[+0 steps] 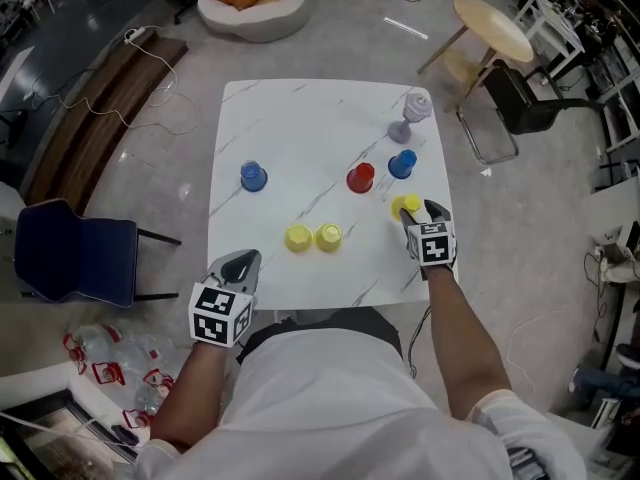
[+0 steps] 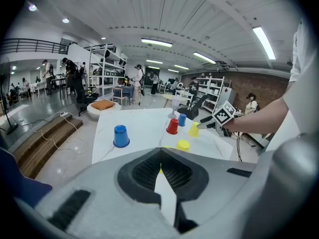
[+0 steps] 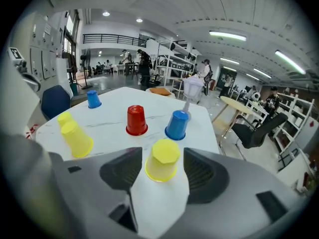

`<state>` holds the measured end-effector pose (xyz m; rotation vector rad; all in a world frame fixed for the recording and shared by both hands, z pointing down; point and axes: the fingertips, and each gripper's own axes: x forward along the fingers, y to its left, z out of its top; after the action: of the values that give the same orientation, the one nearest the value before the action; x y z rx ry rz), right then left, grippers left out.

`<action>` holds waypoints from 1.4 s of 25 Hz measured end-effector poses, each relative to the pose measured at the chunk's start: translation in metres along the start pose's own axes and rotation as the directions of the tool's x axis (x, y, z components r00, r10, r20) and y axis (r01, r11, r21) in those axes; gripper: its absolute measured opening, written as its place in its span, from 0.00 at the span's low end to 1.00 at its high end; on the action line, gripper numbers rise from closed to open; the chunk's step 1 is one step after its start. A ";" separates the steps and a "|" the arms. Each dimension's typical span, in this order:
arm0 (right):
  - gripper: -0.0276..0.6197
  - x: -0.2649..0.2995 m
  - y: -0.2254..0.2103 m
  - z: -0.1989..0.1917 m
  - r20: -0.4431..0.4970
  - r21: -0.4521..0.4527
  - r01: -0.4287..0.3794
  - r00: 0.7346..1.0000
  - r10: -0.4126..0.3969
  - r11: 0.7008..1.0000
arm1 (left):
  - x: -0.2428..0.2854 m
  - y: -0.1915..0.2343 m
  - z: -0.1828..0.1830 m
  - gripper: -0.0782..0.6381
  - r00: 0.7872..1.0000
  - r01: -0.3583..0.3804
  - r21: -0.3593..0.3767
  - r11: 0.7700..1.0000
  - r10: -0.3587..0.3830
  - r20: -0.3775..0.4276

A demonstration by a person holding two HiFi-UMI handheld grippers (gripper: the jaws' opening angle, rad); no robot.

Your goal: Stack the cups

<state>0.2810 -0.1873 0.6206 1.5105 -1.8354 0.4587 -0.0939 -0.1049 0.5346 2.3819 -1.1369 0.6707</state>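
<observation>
Seen from above, a white marble bench [image 1: 300, 118] carries upturned plastic cups. The right gripper [image 1: 418, 211] reaches over the bench's right side with its fingers [image 3: 207, 176] spread wide. A yellow cup [image 3: 163, 162] stands upside down on the bench between them, with a gap on either side. Just beyond it stand a red cup [image 1: 360, 177] and a blue cup [image 1: 401, 164]. Two more yellow cups [image 1: 313, 236] sit side by side at centre front, and a second blue cup [image 1: 253, 176] stands far left. The left gripper [image 1: 243, 262] hovers at the near left corner, its fingers closed together.
</observation>
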 end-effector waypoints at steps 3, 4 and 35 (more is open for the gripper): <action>0.45 0.009 -0.006 -0.004 -0.016 -0.003 -0.012 1.000 0.012 1.000 | 0.001 -0.002 0.001 0.12 1.000 -0.006 -0.003 1.000 0.006 -0.004; 0.45 0.011 -0.007 -0.005 -0.019 -0.002 -0.021 1.000 0.021 1.000 | 0.001 -0.002 0.001 0.12 1.000 -0.009 -0.004 1.000 0.009 -0.005; 0.37 -0.029 0.152 0.000 0.012 -0.185 -0.246 0.968 0.252 0.952 | -0.007 0.001 -0.005 0.12 0.999 0.036 0.012 0.999 -0.036 -0.002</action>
<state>0.1380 -0.1282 0.6239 1.1775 -2.0472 0.3707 -0.0993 -0.0986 0.5349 2.4055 -1.0894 0.6690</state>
